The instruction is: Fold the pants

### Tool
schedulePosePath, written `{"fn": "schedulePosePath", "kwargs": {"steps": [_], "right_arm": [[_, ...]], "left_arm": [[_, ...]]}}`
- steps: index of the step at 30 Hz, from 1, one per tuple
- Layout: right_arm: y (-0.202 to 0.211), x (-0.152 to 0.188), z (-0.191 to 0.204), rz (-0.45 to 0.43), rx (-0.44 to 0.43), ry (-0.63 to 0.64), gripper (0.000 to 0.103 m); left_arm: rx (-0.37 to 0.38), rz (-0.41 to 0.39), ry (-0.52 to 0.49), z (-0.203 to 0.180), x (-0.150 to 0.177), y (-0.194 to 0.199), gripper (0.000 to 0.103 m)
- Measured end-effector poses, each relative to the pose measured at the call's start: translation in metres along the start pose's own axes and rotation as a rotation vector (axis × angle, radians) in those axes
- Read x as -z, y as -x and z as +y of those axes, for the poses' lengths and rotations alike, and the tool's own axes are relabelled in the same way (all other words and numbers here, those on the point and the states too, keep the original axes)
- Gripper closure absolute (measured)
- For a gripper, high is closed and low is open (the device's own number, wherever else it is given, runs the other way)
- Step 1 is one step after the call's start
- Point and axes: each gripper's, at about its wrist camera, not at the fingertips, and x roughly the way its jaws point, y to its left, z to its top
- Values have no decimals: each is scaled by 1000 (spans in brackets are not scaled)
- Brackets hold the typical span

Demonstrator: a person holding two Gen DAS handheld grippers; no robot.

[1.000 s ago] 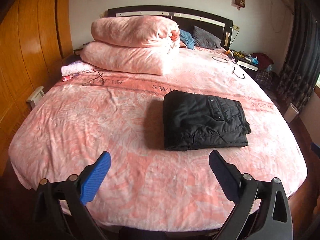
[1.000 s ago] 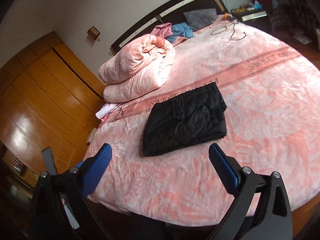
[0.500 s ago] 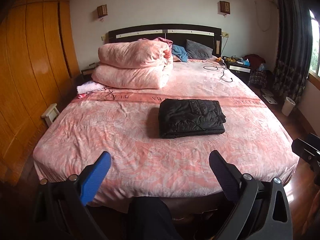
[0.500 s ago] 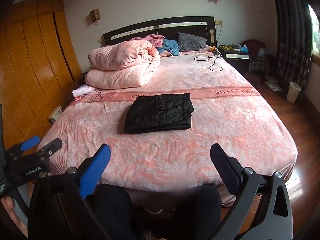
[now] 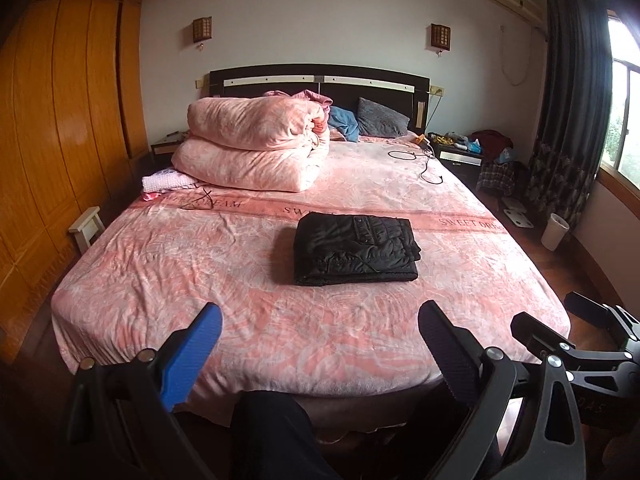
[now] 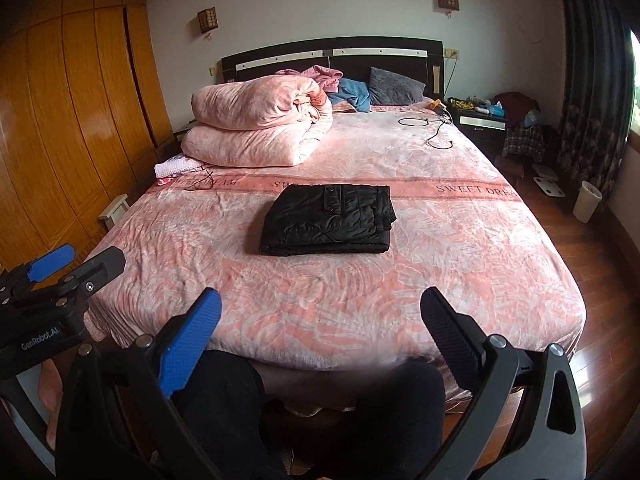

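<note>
The black pants (image 5: 354, 249) (image 6: 330, 220) lie folded into a compact rectangle in the middle of the pink bed (image 5: 240, 280) (image 6: 460, 264). My left gripper (image 5: 320, 320) hangs open near the foot of the bed, well short of the pants, with nothing between its fingers. My right gripper (image 6: 322, 308) is open too, empty, at the same distance from the pants. The right gripper also shows at the right edge of the left wrist view (image 5: 576, 316), and the left gripper at the left edge of the right wrist view (image 6: 72, 258).
A folded pink duvet (image 5: 256, 148) and pillows lie near the dark headboard (image 5: 320, 80). A black cable (image 5: 424, 164) lies on the bed's right side. A wooden wardrobe (image 5: 60, 120) stands left, a nightstand (image 5: 460, 154), curtain and white bin (image 5: 554, 232) right. A person's dark-clad legs (image 6: 224, 400) are below the grippers.
Both grippers have pulled back and away from the bed, so the folded pants look smaller and farther off. The person's legs have come into view. The pants have not moved.
</note>
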Motion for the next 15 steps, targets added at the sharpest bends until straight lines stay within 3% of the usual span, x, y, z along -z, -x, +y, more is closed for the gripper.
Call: {"fn": "schedulePosePath", "kwargs": {"steps": [15], "right_arm": [[-20,-9,-3,10,46,13,3]], "left_arm": [[16,48,31,12,-3,-21,4]]}}
